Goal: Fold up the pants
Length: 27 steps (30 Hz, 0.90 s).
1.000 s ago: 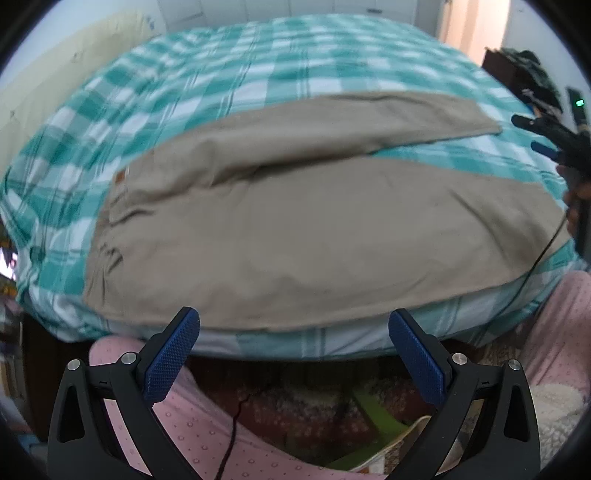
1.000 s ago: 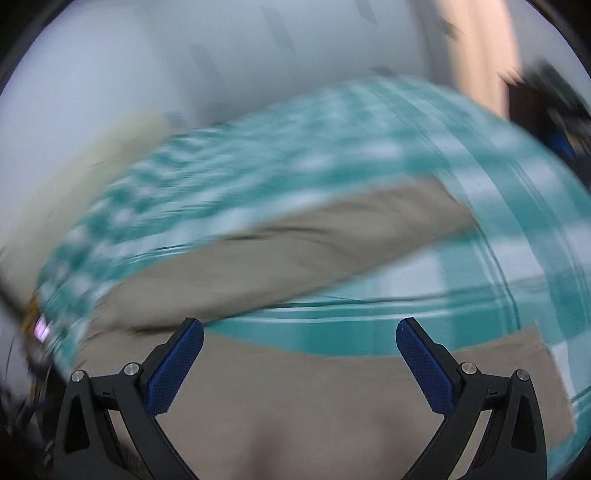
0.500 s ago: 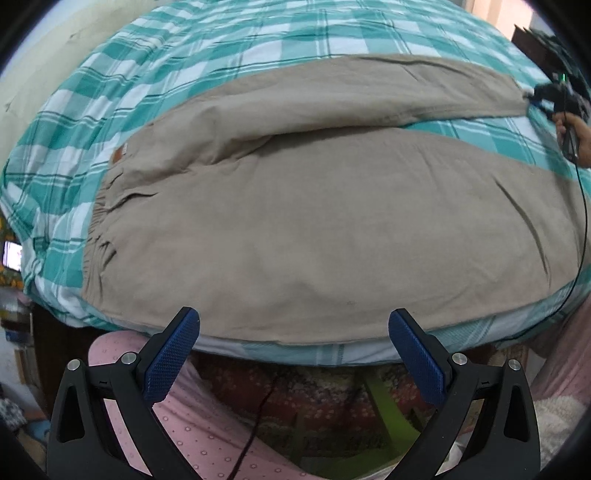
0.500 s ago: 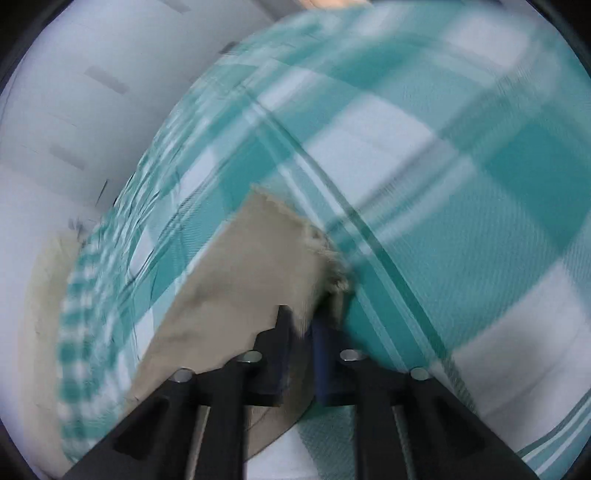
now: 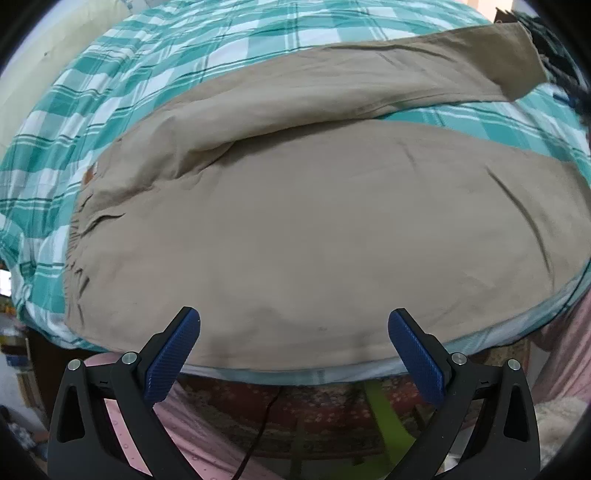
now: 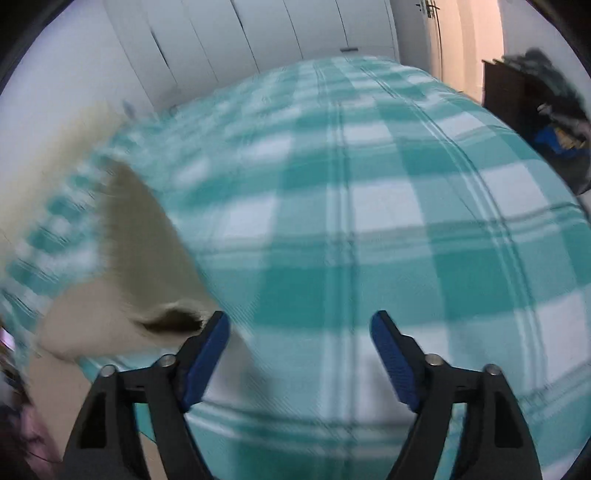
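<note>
Beige pants (image 5: 295,229) lie spread on the bed with the teal checked cover (image 5: 184,55), waistband at the left. The near leg runs along the bed's front edge. The far leg (image 5: 424,70) stretches to the right, its cuff end lifted off the cover. My left gripper (image 5: 293,343) is open and empty, just in front of the near leg's edge. My right gripper (image 6: 299,339) is open and empty above the cover (image 6: 369,221). The far leg's cuff (image 6: 147,280) lies just left of its left finger, blurred.
A cream headboard or wall (image 5: 44,44) runs along the left. White wardrobe doors (image 6: 258,33) stand behind the bed. A dark cabinet with clutter (image 6: 535,110) is at the far right. My pink-clad legs (image 5: 122,406) and a patterned rug (image 5: 314,413) are below the bed's edge.
My right gripper was shut on the far leg's cuff half a second ago; it has opened and let the cuff go. My left gripper has moved closer to the pants.
</note>
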Available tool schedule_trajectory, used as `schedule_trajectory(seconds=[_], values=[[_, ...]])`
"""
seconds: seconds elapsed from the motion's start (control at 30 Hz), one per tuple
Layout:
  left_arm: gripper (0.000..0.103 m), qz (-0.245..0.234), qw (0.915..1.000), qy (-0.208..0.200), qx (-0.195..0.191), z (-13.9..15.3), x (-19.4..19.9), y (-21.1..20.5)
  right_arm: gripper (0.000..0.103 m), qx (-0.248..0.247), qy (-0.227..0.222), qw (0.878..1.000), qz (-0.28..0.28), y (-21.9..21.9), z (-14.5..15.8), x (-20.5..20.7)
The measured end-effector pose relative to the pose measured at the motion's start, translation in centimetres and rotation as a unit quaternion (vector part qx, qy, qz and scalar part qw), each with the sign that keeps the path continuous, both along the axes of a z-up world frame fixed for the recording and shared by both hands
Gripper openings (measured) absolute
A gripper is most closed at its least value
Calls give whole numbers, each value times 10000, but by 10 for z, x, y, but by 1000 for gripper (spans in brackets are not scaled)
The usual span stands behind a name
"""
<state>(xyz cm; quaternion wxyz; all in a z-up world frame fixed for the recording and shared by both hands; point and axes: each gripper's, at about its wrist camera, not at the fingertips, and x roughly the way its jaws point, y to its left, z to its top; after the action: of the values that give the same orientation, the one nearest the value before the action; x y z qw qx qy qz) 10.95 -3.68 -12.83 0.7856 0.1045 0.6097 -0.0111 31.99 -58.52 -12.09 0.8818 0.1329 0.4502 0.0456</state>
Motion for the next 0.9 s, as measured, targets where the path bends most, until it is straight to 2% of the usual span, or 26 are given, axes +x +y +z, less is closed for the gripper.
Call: schedule_trajectory(seconds=[0.03, 0.1, 0.17, 0.27, 0.33, 0.4, 0.47, 0.53, 0.57, 0.63, 0.7, 0.73, 0.8, 0.83, 0.9], values=[[102, 39, 10000, 44, 2, -2, 1, 2, 96, 192, 7, 9997, 142, 2, 1, 10], [102, 155, 9998, 151, -38, -6, 3, 7, 97, 473, 67, 9980, 420, 14, 0, 50], [102, 231, 9996, 149, -43, -4, 3, 11, 97, 620, 66, 9976, 302, 18, -6, 80], [102, 289, 9995, 63, 85, -1, 2, 17, 95, 560, 283, 9970, -449, -3, -18, 113], [102, 392, 9991, 69, 170, -4, 2, 24, 90, 653, 336, 9908, -1136, -31, -27, 125], [102, 521, 9983, 164, 177, -10, 2, 31, 89, 1187, 215, 9810, -1520, -50, -30, 131], [102, 648, 9973, 317, 125, -20, 7, 36, 89, 1539, 384, 9775, -1389, -51, -40, 140], [102, 686, 9968, 415, 35, -24, 10, 35, 89, 1391, 615, 9828, -1050, -33, -49, 158], [102, 669, 9968, 445, 6, -25, 11, 34, 84, 1232, 731, 9863, -816, -18, -54, 166], [102, 570, 9973, 461, -5, -26, 13, 27, 58, 722, 1207, 9891, -435, 14, -69, 175], [102, 466, 9979, 454, 31, -26, 14, 22, 0, 93, 1307, 9906, -394, 32, -73, 177], [102, 432, 9980, 449, 46, -25, 13, 20, 0, -63, 1244, 9916, -339, 42, -69, 177], [102, 405, 9983, 423, 52, -25, 13, 18, 0, -781, 809, 9931, 336, 86, -47, 166], [102, 417, 9983, 410, 55, -26, 13, 19, 0, -1064, 546, 9896, 800, 111, -34, 154], [102, 469, 9981, 398, 59, -27, 14, 21, 0, -1444, -19, 9692, 1993, 166, -8, 117]])
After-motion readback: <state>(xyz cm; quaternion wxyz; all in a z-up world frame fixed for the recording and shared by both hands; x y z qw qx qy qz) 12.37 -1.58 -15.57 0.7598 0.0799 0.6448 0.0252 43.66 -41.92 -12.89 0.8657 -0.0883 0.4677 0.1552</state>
